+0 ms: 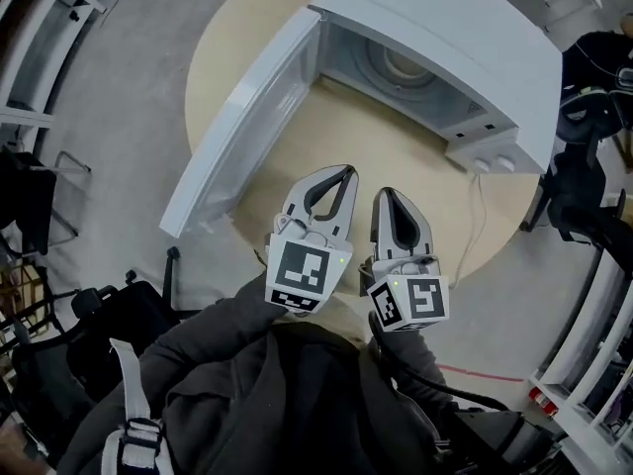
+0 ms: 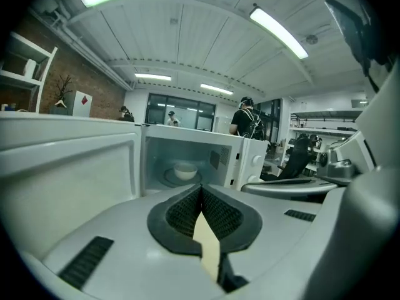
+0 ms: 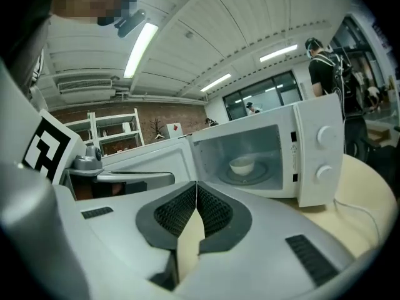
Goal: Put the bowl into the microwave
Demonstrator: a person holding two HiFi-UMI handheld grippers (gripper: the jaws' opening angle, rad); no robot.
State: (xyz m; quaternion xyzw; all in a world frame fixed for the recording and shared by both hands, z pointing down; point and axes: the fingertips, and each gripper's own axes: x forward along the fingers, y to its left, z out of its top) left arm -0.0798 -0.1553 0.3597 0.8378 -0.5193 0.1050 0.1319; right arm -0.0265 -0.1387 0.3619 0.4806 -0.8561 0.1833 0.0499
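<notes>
Head view, microwave [image 1: 435,47]: white, on the round tabletop [image 1: 396,166]; door [image 1: 247,117] swung wide open to the left; cavity mostly hidden under its own roof.
Head view, left hand-held gripper [image 1: 345,170]: clenched, holding nothing, pointed at the open cavity.
Head view, right hand-held gripper [image 1: 388,193]: clenched, holding nothing, just beside the left one.
Head view, surroundings: white cable [image 1: 479,216] trailing across the tabletop at right.
Left gripper view, bowl [image 2: 185,170]: white, upright on the turntable inside the microwave, well apart from the closed jaws.
Left gripper view, foreground: open door filling the left side.
Right gripper view, cavity: bowl centred on the turntable; two knobs [image 3: 323,152] on the panel to its right.
Right gripper view, hard to make out: distant people [image 3: 322,61], small; marker cube [image 3: 47,145] cut off at the left edge.
</notes>
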